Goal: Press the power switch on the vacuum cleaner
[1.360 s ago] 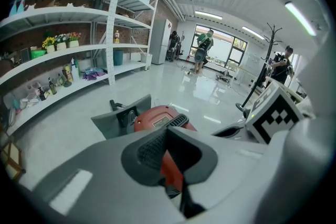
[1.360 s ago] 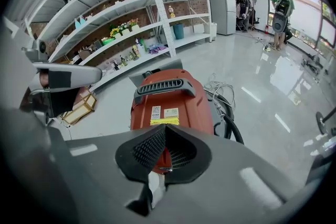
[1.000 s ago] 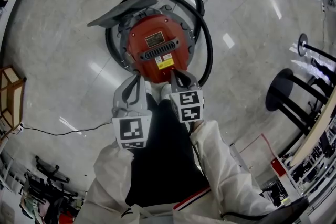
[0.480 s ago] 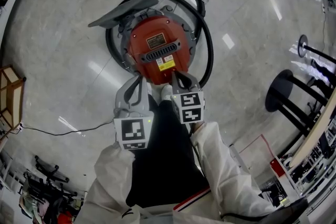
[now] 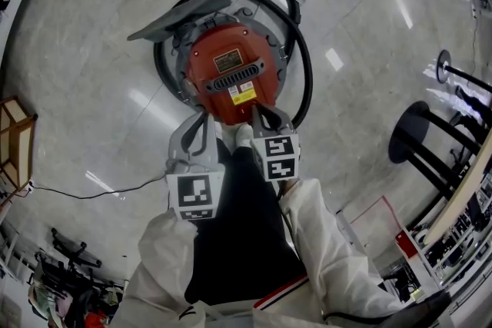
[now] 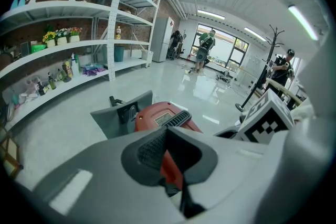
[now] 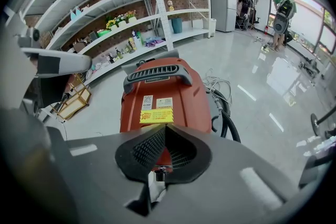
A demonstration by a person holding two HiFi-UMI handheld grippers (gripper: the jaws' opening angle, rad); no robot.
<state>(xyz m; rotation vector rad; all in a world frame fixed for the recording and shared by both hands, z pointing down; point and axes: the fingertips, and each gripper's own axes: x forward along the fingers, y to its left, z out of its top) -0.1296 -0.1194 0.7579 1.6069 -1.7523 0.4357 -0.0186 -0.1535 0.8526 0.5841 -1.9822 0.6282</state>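
Head view shows the round red vacuum cleaner (image 5: 229, 73) at upper centre, left claw (image 5: 201, 117) and right claw (image 5: 260, 111) both pinched shut and empty at its near edge; the right's closed tip should push squarely, not skid off.

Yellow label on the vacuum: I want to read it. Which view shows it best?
Right gripper view: the yellow label faces that camera, large. Head view shows it small; left gripper view does not show it.

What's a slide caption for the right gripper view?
Right gripper, jaws shut, at the red vacuum's near edge; hose at right, shelves behind.
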